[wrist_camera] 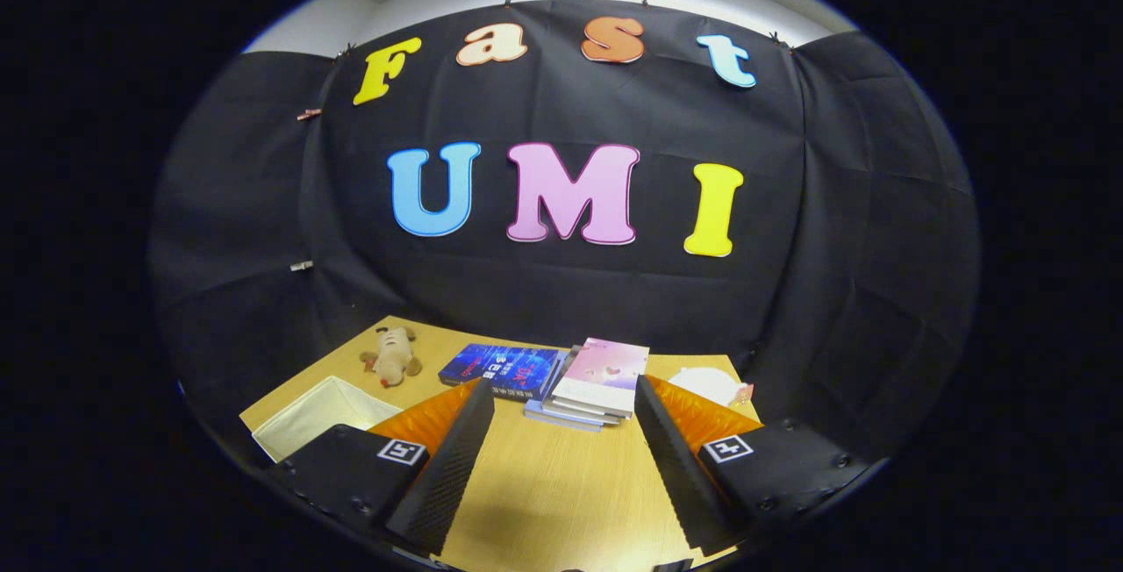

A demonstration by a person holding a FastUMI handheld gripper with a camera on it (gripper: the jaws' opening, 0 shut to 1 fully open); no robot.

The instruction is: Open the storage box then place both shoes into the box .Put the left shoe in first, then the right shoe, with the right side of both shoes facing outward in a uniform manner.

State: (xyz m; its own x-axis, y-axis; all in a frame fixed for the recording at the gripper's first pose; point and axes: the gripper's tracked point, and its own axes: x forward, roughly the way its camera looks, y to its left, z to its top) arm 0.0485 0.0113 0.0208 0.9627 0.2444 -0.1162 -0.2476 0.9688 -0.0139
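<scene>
My gripper (561, 405) hovers above the wooden table (561, 484), its two black fingers spread wide with only bare tabletop between them. The left finger (447, 467) and the right finger (675, 467) hold nothing. To the left of the left finger stands a white fabric storage box (311, 418), open at the top, with its inside looking bare. I make out no shoes on the table.
Just beyond the fingertips lies a stack of books with a pink cover on top (597, 379), and a blue book (500, 370) lies beside it. A small plush toy (392, 355) lies at the far left. A white round object (706, 383) rests at the far right.
</scene>
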